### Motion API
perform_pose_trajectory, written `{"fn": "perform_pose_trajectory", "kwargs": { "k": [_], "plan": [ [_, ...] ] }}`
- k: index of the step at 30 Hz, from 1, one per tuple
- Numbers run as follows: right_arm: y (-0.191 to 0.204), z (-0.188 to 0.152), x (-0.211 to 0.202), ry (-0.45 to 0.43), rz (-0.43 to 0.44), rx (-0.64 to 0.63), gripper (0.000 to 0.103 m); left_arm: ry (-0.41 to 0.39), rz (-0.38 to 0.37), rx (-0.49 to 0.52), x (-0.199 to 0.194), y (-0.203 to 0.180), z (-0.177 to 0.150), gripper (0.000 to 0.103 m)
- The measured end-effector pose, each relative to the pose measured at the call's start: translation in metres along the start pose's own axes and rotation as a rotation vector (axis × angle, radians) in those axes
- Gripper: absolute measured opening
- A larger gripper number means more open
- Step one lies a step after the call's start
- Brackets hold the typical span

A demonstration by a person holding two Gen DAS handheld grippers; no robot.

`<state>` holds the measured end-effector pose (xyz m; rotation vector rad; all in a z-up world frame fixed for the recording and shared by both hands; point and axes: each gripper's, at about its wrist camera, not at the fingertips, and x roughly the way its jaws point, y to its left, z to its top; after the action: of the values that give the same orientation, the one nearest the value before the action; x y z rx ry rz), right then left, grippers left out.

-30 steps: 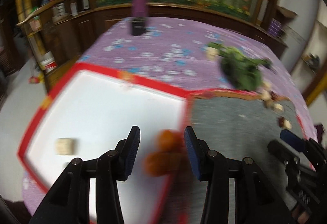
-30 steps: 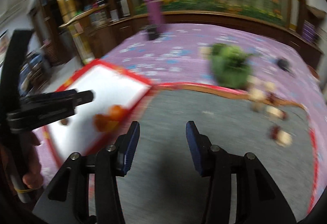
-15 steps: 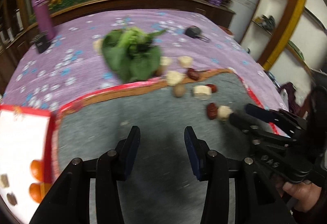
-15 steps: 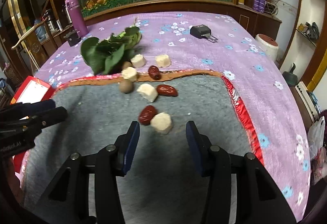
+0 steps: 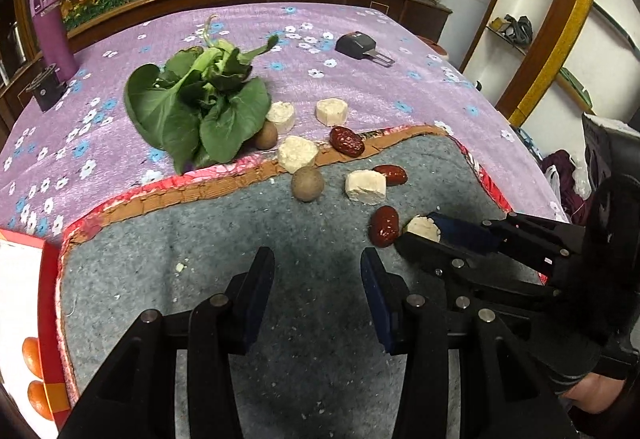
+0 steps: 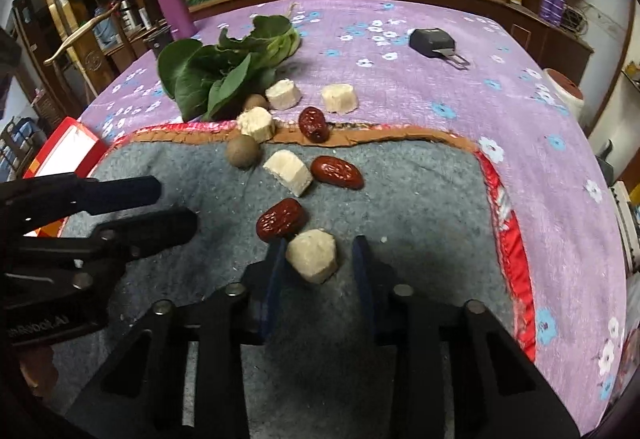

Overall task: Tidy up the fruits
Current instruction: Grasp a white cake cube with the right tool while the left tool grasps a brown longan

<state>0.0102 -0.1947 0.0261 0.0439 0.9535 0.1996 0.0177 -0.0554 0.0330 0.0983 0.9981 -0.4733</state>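
Spreading over the whole tabletop, a purple cloth with small white and blue flowers (image 5: 400, 79), and lying on its near part a grey felt mat with a red and brown edge (image 5: 208, 239). Sitting off the mat's left end, a white tray with a red rim (image 5: 50, 303), holding two small orange fruits (image 5: 34, 351) at its near corner. Resting on the cloth just beyond the mat, a bunch of green leafy vegetable (image 5: 192, 107); standing upright at the far left, a purple flask (image 5: 52, 27); lying far back to the right, a small black device with a metal tongue (image 5: 360, 43). Hovering above bare mat near the middle, the left gripper (image 5: 318, 259), fingers spread with nothing between them. Reaching down at the right, the right gripper (image 6: 320, 245), its jaws having just been closing around a pale cream chunk of peeled fruit (image 6: 312, 259) on the mat: left pad at the chunk's side, right pad apart from it by a visible gap, so no pinch yet. Lying just beyond that chunk and touching it, a wrinkled dark red date (image 6: 282, 219). Scattered farther back along the mat's edge, more pale chunks, two more dates and a round brown fruit (image 5: 307, 183).
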Motion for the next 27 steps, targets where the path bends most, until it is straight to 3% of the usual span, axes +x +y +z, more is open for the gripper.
{"fn": "perform_pose_trajectory", "kwargs": {
  "k": [7, 13, 16, 22, 27],
  "plan": [
    [-0.012, -0.002, -0.016, -0.04, -0.012, 0.042, 0.027, 0.015, -0.056, 0.048, 0.016, -0.025, 0.006, 0.045],
    [-0.04, -0.008, -0.025, -0.059, -0.043, 0.123, 0.027, 0.02, -0.012, 0.093, 0.037, -0.042, 0.011, 0.038],
    [-0.047, -0.009, -0.027, -0.057, -0.047, 0.138, 0.027, 0.015, 0.006, 0.071, 0.04, -0.04, 0.016, 0.017],
    [-0.052, -0.011, -0.024, -0.054, -0.036, 0.158, 0.027, -0.011, 0.078, 0.104, 0.041, -0.049, 0.012, 0.017],
    [-0.047, -0.009, -0.027, -0.065, -0.017, 0.156, 0.027, -0.023, 0.059, 0.036, 0.026, -0.031, 0.012, 0.017]
  ]
}}
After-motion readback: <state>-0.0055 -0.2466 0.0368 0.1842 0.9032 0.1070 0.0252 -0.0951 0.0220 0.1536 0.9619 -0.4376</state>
